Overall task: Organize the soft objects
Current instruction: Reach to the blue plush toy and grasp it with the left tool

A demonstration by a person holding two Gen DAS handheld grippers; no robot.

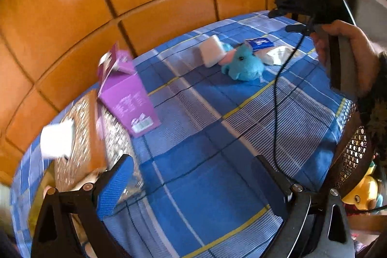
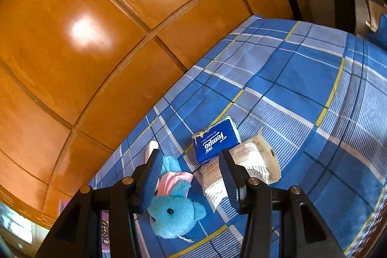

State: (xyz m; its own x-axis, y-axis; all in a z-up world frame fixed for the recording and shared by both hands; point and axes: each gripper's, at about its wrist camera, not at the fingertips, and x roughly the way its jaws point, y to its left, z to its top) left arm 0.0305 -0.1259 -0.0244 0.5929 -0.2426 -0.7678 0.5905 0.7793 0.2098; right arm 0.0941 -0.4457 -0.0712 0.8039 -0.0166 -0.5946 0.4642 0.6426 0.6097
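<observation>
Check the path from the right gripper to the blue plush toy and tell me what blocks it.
Nothing visible blocks it. The right gripper, jaws open, hangs over the blue plush toy. The Tempo tissue pack and white wrapper lie beyond and beside the toy, not between.

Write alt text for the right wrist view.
An open right gripper hovers over a blue plush toy lying on a blue plaid bedsheet. Beyond it lie a blue Tempo tissue pack and a crinkled white packet, with orange wooden panels behind.
</observation>
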